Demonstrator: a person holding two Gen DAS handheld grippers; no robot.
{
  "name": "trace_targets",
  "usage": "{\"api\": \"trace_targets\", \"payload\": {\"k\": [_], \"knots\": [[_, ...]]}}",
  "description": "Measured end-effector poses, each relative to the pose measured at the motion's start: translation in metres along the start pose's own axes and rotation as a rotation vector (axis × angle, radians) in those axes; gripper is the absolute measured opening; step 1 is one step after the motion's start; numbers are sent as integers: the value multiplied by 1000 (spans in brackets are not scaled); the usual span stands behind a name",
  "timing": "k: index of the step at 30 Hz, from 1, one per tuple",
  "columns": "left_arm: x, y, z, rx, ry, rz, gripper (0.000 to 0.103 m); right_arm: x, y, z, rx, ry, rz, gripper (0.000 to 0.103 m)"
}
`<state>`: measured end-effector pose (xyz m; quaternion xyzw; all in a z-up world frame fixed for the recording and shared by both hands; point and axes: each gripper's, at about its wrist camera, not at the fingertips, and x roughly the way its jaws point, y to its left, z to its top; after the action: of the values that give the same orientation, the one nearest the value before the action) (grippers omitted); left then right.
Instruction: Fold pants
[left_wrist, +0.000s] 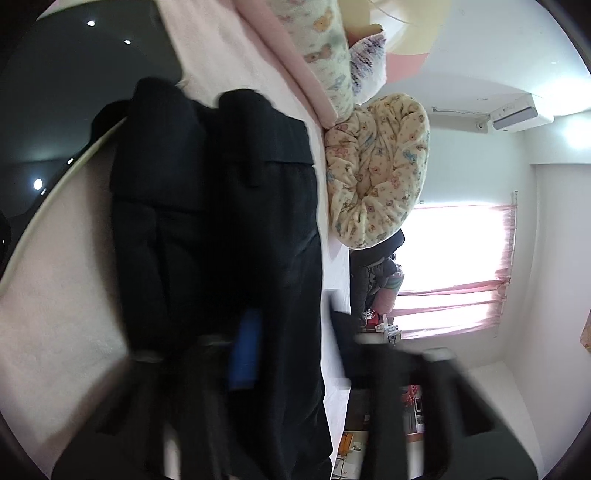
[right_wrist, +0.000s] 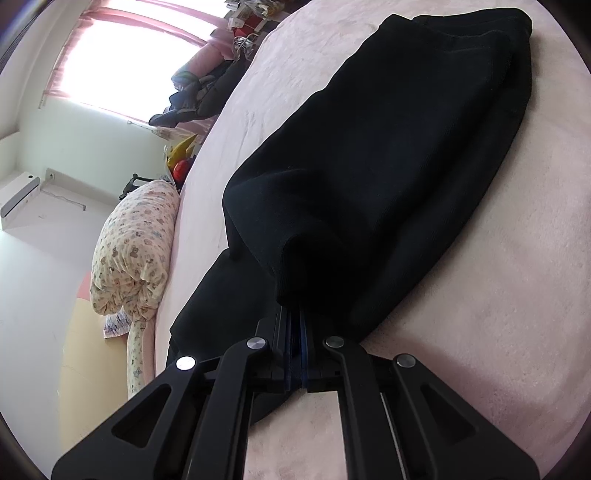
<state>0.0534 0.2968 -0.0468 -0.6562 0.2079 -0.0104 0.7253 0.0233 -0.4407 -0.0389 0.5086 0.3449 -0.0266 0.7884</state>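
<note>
Two grippers are working one pair of black pants, which is lying lengthwise on the pink bed. In the right wrist view the garment is running from about 6 o'clock up to 1 o'clock, with a cuffed end bunched just ahead of the fingers. Our right gripper is pinching that end: the jaws are standing together with dark cloth caught between the blue pads. In the left wrist view the pants are filling the middle of the frame, from 12 o'clock down to 6 o'clock, with two rounded ends at the top. Our left gripper is badly blurred; its jaws are reading as nearly shut, and one blue pad is sitting in among the cloth, so we are judging it to be gripping the fabric, though the pinch itself is not plainly visible. A floral quilt is lying beside the pants at 2 o'clock.

We are judging this to be the grasp before a fold. Next, both grips are needing to lift together and carry this end over towards the far end, keeping the edges matched.
</note>
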Motion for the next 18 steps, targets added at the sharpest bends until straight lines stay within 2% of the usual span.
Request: {"api": "trace_targets", "payload": {"k": [3, 9, 14, 18], "knots": [[-4, 4, 0, -12, -19, 3, 9, -1, 0, 0, 2, 0, 4, 4], [-21, -17, -13, 113, -78, 35, 8, -12, 10, 0, -23, -21, 51, 4], [-38, -5, -17, 76, -86, 66, 8, -24, 17, -1, -44, -34, 70, 3], [-44, -5, -21, 96, -97, 106, 8, -29, 14, -1, -64, -59, 43, 3]]}}
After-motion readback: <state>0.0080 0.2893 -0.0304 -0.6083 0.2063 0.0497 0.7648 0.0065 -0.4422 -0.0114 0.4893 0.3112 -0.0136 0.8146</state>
